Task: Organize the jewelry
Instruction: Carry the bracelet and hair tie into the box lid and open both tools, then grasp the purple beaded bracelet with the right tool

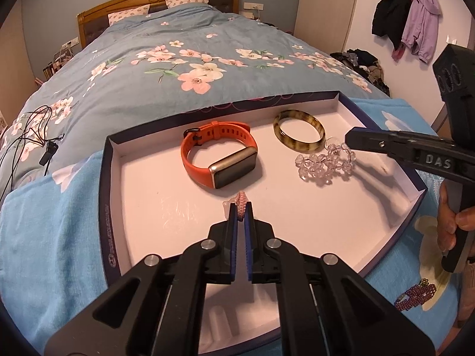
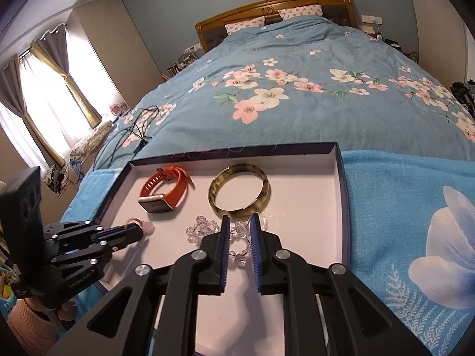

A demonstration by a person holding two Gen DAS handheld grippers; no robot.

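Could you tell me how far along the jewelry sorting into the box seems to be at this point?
Done: the orange watch, the striped bangle and the clear bead bracelet lie in the white box. In hand: the left gripper pinches a pink braided piece just above the box floor; the right gripper stands open over the clear beads. Left: a purple bead bracelet lies outside on the blue cloth.

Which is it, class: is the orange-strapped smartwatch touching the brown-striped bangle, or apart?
Apart. The right wrist view shows bare white tray floor between the smartwatch and the bangle.

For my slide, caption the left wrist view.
Left claw pinches a pink cord bracelet over the tray beside the orange watch.
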